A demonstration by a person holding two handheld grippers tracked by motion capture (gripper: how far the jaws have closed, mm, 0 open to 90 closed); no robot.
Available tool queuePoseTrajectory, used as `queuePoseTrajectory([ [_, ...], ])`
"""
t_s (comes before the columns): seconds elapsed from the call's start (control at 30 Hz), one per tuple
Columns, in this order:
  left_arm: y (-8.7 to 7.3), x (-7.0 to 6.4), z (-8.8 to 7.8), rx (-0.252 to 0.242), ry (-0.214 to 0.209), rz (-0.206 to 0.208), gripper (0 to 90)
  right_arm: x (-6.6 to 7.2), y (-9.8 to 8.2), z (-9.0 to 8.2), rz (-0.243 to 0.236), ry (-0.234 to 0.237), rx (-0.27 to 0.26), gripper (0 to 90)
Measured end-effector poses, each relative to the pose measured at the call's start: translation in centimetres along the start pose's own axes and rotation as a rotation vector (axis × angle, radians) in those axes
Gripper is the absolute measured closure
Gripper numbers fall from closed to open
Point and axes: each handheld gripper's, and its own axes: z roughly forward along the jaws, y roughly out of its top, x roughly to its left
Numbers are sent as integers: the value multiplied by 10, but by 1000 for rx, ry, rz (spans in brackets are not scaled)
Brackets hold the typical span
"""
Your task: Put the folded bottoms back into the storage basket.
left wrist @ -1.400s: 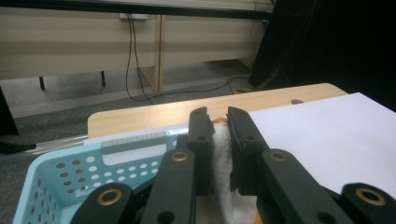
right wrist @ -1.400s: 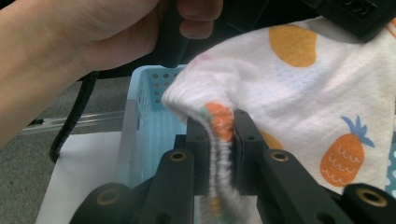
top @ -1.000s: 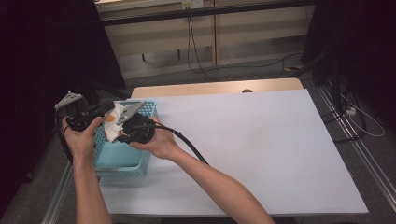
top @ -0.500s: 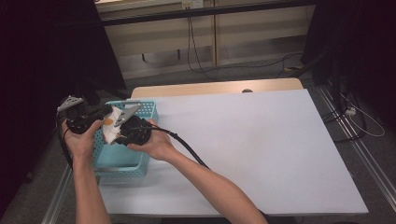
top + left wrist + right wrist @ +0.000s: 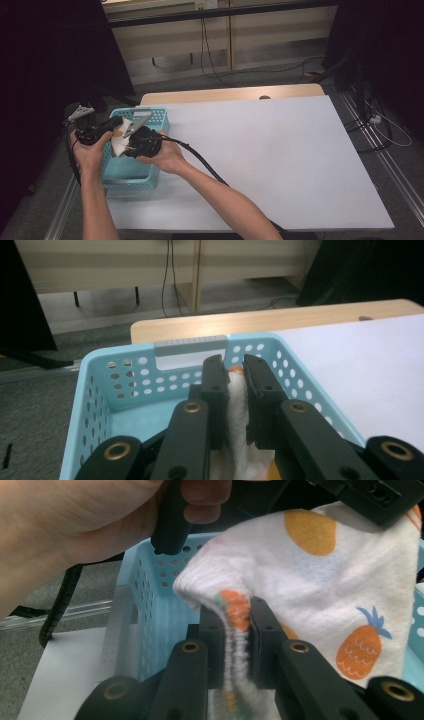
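A white cloth (image 5: 330, 575) printed with orange pineapples hangs between both grippers over a light blue perforated basket (image 5: 131, 176) at the table's left edge. My left gripper (image 5: 236, 367) is shut on a fold of the cloth (image 5: 236, 405), its jaws pointing across the basket (image 5: 105, 390). My right gripper (image 5: 235, 611) is shut on another edge of the same cloth, facing the left hand. In the high view the left gripper (image 5: 111, 126) and right gripper (image 5: 129, 141) sit close together above the basket, with the cloth (image 5: 120, 143) bunched between them.
A white sheet covers the table (image 5: 280, 150), with a bare wooden strip (image 5: 230, 94) along its far edge. The right gripper's black cable (image 5: 200, 160) trails over the sheet along the forearm. Dark panels and floor cables stand beyond the table.
Both hands and the cloth have sunk slightly toward the basket, the right gripper a little more than the left. The grips are unchanged.
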Motion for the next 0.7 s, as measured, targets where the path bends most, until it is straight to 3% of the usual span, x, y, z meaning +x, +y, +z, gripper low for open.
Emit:
queuePoseTrajectory([
  [0.7,-14,6,14,64,12,-11,808,-4,-13,14,29,7,23,800],
])
